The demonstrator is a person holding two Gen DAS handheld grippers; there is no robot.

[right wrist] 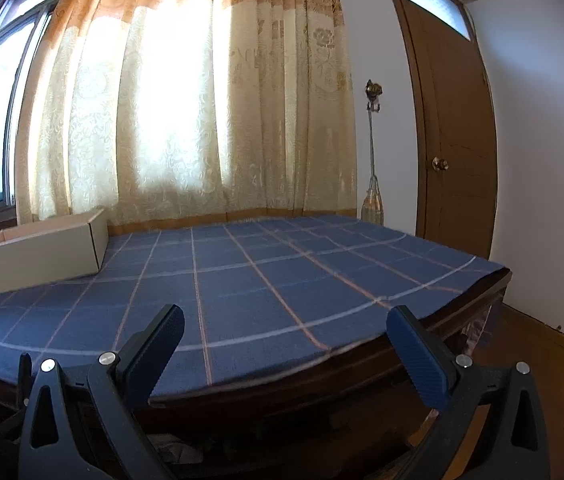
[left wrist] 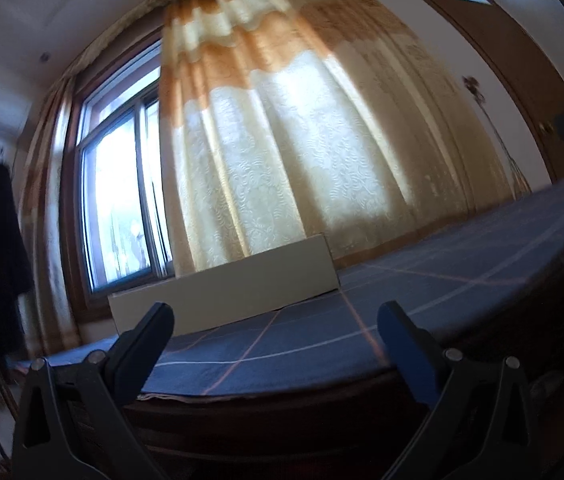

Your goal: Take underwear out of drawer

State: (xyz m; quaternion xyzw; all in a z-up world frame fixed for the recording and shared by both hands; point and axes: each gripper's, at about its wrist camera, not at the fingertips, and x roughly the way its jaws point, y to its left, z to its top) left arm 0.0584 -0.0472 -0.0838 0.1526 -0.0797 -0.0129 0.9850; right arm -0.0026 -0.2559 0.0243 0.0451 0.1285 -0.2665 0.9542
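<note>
Presently my left gripper (left wrist: 275, 316) and right gripper (right wrist: 286, 320) both stand spread apart, holding nothing; the open-topped cardboard drawer (right wrist: 37, 256) lies on the blue checked cloth (right wrist: 261, 280) ahead-left, long axis running leftward along the curtain (right wrist: 185, 92); underwear not visible

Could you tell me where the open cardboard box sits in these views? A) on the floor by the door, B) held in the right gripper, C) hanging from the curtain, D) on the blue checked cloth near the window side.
D: the cardboard box rests on the blue checked cloth at its window-side edge, in front of the curtain; both the left gripper and the right gripper are open and empty.
</note>
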